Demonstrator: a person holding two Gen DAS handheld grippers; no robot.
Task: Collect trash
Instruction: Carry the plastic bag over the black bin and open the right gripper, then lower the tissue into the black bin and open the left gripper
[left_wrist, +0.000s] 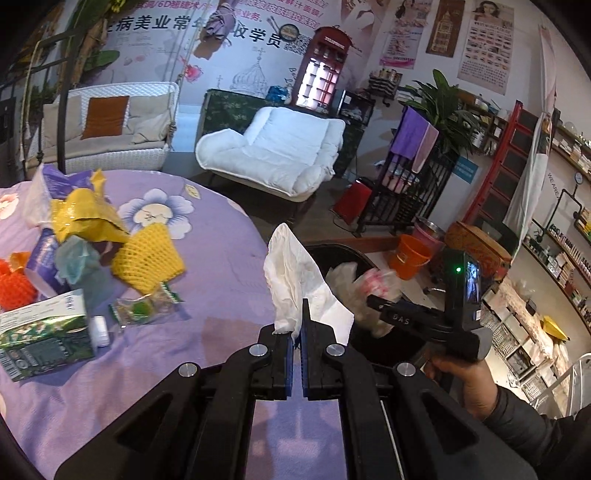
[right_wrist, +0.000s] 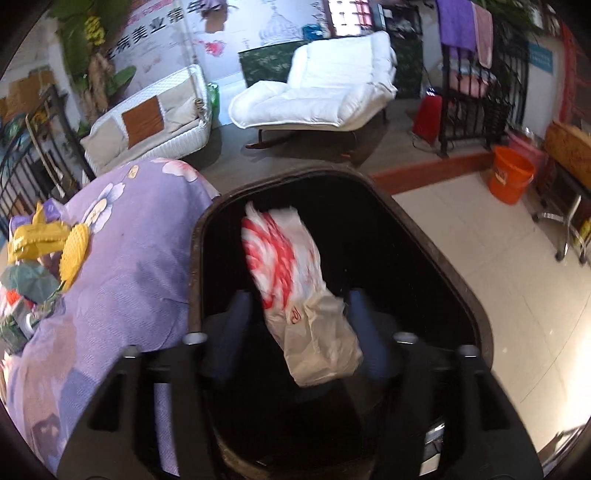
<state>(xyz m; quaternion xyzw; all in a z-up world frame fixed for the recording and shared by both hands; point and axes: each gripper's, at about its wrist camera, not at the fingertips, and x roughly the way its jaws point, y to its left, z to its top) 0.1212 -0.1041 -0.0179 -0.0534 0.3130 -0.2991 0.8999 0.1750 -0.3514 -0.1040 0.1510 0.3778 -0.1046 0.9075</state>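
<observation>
My left gripper (left_wrist: 297, 328) is shut on a crumpled white tissue (left_wrist: 295, 273) and holds it above the table's right edge, beside the black trash bin (left_wrist: 332, 253). My right gripper (right_wrist: 301, 310) is open over the bin (right_wrist: 436, 258). A red-and-white plastic bag (right_wrist: 295, 284) hangs between its fingers, over the bin's dark inside; it looks blurred and I cannot tell if it touches a finger. The bag also shows in the left wrist view (left_wrist: 369, 284), with the right gripper (left_wrist: 373, 301) beside it.
Trash lies on the purple flowered tablecloth (left_wrist: 207, 280): yellow foam net (left_wrist: 147, 258), yellow wrapper (left_wrist: 85, 218), green box (left_wrist: 44, 332), orange net (left_wrist: 14, 288), small green packet (left_wrist: 144, 302). An orange bucket (right_wrist: 509, 177) stands on the floor behind the bin.
</observation>
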